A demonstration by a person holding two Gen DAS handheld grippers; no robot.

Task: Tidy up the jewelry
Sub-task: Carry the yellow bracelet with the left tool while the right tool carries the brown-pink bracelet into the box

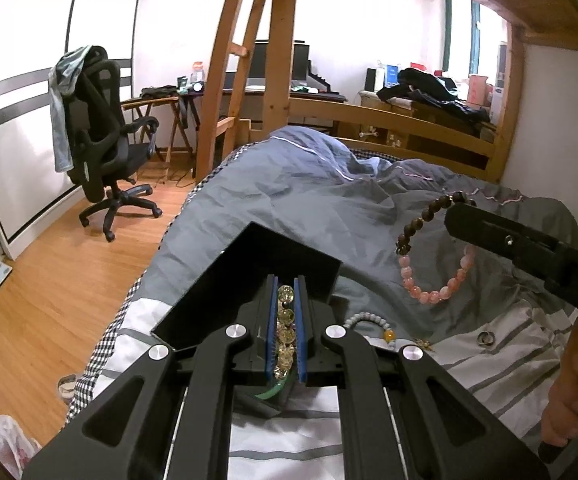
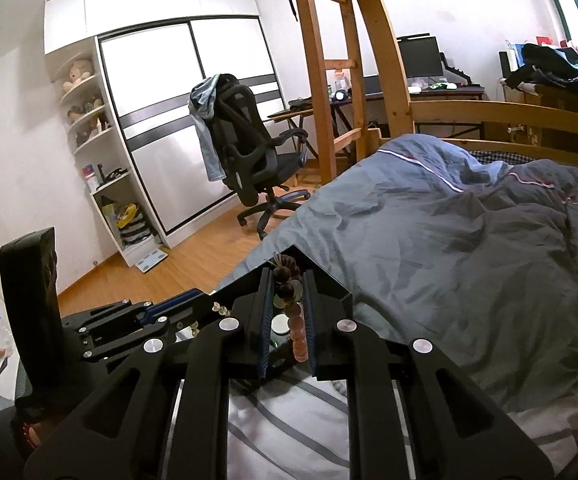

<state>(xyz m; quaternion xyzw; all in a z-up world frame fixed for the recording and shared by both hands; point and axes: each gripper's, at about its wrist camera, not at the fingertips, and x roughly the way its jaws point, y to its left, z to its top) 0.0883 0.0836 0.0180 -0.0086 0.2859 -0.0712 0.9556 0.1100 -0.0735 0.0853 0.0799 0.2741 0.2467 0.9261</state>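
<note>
My left gripper is shut on a yellow glass-bead bracelet and holds it over a black jewelry box that lies on the bed. My right gripper is shut on a pink and brown bead bracelet; in the left wrist view this bracelet hangs from the right gripper's fingers above the grey duvet. A white bead bracelet with an amber bead, a small gold piece and a ring lie on the striped sheet.
The grey duvet covers the bed. The wooden bunk frame and ladder stand behind it. A black office chair stands on the wood floor at left. My left gripper shows at the left in the right wrist view.
</note>
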